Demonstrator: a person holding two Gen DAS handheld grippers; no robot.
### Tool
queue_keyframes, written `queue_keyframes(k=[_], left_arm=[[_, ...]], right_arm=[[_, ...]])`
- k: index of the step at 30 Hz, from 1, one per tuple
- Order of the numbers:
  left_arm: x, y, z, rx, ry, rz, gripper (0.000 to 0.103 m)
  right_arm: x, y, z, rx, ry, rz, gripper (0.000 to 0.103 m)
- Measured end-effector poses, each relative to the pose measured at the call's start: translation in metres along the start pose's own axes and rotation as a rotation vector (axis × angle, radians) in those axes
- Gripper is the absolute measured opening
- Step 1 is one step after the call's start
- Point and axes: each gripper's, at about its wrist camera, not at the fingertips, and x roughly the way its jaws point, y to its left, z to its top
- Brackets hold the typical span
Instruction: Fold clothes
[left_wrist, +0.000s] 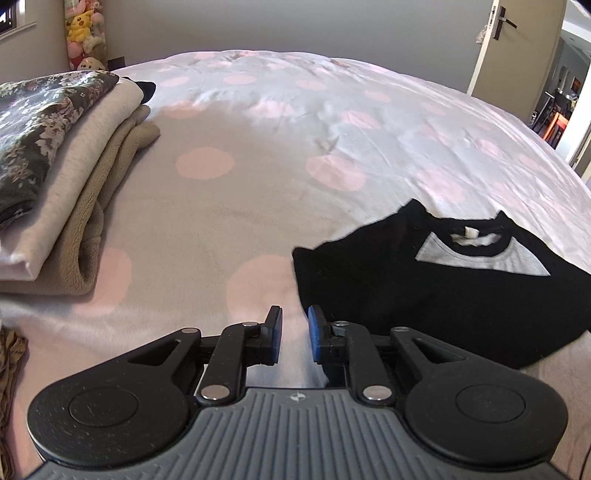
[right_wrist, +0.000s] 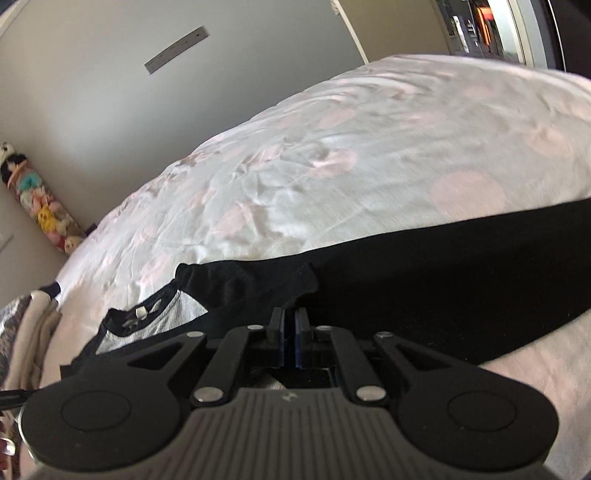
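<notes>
Progress: partly done, by the evidence on the bed. A stack of folded clothes lies at the left side of the spotted bedcover: a dark floral piece on top, a pale grey one beneath it, a tan fleece at the bottom. These appear finished and set aside.

The item in hand is a black shirt with a grey panel below the neckband. It lies on the near right part of the bedcover, well apart from the stack, neck opening facing up and away. Its near-left corner is lifted and curled rather than flat. It is judged to be mid-fold, not complete: the outline is uneven and one side is still bunched.

Left gripper: jaws parted by a narrow gap, with only the bedcover visible between the blue pads; the black fabric's edge lies just beside the right-hand pad, not between them. It grasps nothing.

Right gripper: pads closed together, clenched. Black fabric lies directly ahead of and around the fingertips, and a gathered fold rises just beyond them. Whether cloth is actually pinched between the pads cannot be told from this view.

Remaining work, as judged: flatten and finish the black shirt, then place it with the stack. At the lower left edge of the left view a brownish crumpled item may also await folding.
</notes>
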Motion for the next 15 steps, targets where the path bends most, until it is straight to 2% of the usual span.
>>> queue_keyframes(k=[3,7,11,12,14,15], left_arm=[[-0.016,-0.002,-0.012,0.001,0.003,-0.007,0.021],[-0.033,0.001,-0.029,-0.014,0.018,0.009,0.022],[-0.049,0.010,-0.042,-0.039,0.034,0.032,0.023],[-0.052,0.012,-0.045,-0.046,0.038,0.035,0.024],[-0.057,0.016,-0.049,-0.061,0.044,0.041,0.025],[-0.060,0.017,-0.051,-0.067,0.045,0.046,0.026]], right_arm=[[0.003,-0.010,-0.002,0.028,0.036,-0.045,0.007],[-0.003,-0.037,0.000,0.131,0.072,-0.081,0.011],[-0.030,-0.068,0.012,0.233,0.047,-0.090,0.014],[-0.038,-0.077,0.016,0.255,0.038,-0.091,0.016],[-0.057,-0.097,0.026,0.279,0.019,-0.109,0.033],[-0.069,-0.108,0.033,0.277,0.007,-0.134,0.034]])
